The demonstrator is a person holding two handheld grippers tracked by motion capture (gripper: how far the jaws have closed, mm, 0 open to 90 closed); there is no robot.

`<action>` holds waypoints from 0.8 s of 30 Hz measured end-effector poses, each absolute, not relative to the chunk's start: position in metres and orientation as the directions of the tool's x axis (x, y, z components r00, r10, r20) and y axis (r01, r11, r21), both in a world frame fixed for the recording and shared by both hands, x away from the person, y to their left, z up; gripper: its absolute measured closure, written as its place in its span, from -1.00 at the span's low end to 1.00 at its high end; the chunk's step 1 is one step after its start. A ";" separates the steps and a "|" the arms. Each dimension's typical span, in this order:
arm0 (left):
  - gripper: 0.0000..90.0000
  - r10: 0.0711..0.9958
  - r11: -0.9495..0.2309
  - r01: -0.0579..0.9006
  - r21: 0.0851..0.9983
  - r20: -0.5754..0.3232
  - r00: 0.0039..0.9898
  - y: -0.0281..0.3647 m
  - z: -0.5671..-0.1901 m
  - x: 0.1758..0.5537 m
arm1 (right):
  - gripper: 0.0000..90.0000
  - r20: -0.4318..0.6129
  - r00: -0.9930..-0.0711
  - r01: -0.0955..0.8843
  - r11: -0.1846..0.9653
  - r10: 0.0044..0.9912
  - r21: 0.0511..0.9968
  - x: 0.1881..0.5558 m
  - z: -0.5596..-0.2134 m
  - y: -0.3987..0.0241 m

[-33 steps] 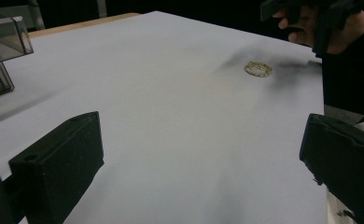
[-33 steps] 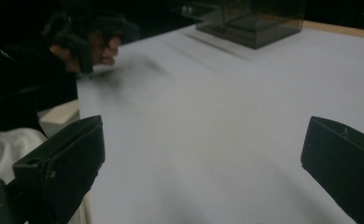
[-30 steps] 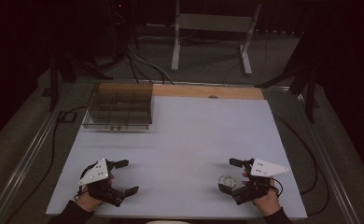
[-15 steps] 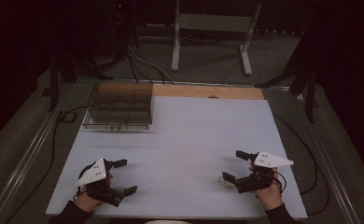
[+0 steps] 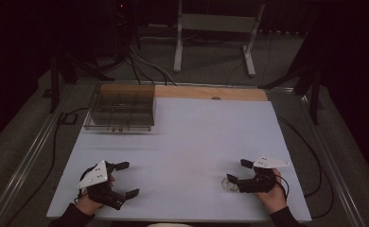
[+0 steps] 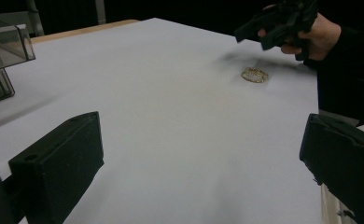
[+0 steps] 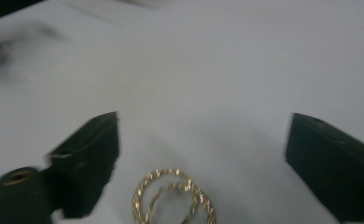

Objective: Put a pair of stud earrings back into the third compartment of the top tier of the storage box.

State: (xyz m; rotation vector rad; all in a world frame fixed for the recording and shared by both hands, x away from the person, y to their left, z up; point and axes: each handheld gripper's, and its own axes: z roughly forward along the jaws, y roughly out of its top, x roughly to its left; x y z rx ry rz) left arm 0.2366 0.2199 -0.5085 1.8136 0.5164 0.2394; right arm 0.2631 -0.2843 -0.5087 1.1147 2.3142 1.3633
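On white bench (image 5: 187,142), gold bracelet (image 5: 229,184) lies flat between spread jaws of right tool (image 5: 237,171), untouched. Left tool (image 5: 127,179) jaws also apart, holding nothing. Clear tray (image 5: 120,108) far-left corner.
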 end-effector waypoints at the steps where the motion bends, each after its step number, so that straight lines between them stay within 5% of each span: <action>1: -0.99 0.462 -0.229 0.225 0.947 -0.097 0.881 0.220 -0.508 0.237 | -0.56 0.176 -0.679 0.508 0.284 0.712 0.813 0.263 -0.511 -0.285; 9: -0.99 0.456 -0.235 0.224 0.946 -0.096 0.885 0.219 -0.508 0.236 | 0.19 0.102 -0.673 0.526 0.377 0.733 0.763 0.257 -0.517 -0.285; 24: -0.99 0.450 -0.230 0.230 0.946 -0.106 0.887 0.219 -0.508 0.236 | 0.89 0.076 -0.712 0.533 0.466 0.699 0.707 0.258 -0.525 -0.278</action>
